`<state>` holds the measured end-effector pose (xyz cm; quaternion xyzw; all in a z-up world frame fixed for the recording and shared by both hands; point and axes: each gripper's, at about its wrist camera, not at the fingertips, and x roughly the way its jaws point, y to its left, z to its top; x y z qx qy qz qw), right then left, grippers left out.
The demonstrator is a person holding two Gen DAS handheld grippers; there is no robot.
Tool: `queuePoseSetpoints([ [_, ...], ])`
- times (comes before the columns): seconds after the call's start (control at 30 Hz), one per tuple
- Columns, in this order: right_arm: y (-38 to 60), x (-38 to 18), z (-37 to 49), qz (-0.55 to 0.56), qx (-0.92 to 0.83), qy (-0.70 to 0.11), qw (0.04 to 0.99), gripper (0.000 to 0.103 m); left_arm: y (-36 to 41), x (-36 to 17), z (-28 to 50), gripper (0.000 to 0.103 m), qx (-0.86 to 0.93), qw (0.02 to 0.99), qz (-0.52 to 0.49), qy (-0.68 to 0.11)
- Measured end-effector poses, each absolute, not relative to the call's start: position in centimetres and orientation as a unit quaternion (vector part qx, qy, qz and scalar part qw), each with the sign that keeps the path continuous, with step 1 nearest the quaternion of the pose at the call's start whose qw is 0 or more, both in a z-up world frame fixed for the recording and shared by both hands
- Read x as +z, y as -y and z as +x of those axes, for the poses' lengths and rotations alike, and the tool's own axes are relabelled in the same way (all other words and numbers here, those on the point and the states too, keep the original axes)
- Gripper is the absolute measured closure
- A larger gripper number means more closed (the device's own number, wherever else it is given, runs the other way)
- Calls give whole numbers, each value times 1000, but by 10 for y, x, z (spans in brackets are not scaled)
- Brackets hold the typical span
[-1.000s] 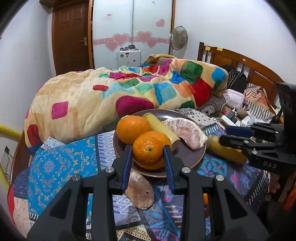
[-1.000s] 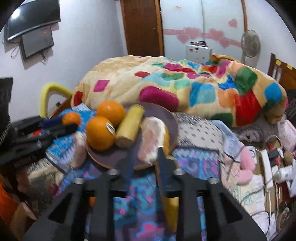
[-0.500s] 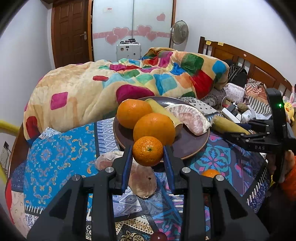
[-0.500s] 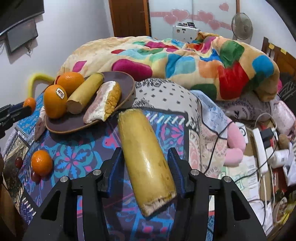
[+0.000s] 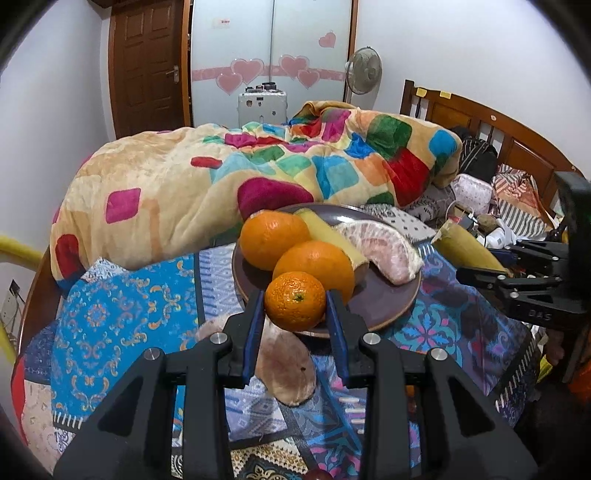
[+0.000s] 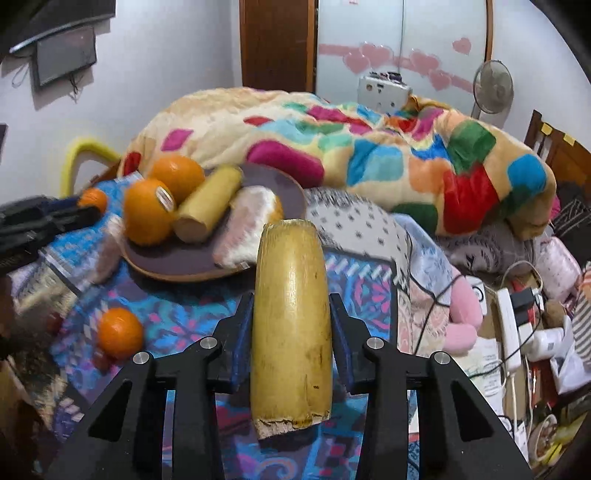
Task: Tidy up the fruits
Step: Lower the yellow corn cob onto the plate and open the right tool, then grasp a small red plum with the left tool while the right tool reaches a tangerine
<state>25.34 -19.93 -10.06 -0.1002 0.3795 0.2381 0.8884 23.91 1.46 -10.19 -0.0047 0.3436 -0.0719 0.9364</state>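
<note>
Two fruits are in transport toward the plate [image 5: 391, 306] near the table's far edge. The right gripper [image 6: 291, 314] pinches the big yellow banana piece [image 6: 291, 306] above the cloth; the left gripper [image 5: 295, 314] pinches a small mandarin [image 5: 294, 301] by the plate's near rim. Next, I think, each must be lowered into free space there and released.

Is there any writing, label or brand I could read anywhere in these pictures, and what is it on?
"DAS": pale letters on the black body of the right gripper, as the left camera sees it.
Sticker on an orange on the plate: too blurred to read.
Red-and-white label on the wardrobe door: too small to read.
</note>
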Motion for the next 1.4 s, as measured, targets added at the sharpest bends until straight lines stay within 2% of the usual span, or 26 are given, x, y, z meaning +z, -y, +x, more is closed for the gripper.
queuePoseSetpoints([
  [0.33,154,-71,269,-73,273,-336,898,68,-10,-80,270,70,-74,937,1,-341],
  [0.53,128,-89,301,-61,269,-362,891,68,-3,-77,288,70,-88,932,9,-352],
  [0.83,122,-105,323,-64,270,-397,875,68,13,-100,319,70,-97,918,26,-384],
  [1.17,127,-103,314,-76,277,-389,875,67,15,-104,315,68,-105,914,21,-392],
  [1.4,135,-80,298,-71,274,-360,889,67,12,-89,294,68,-105,920,13,-378],
])
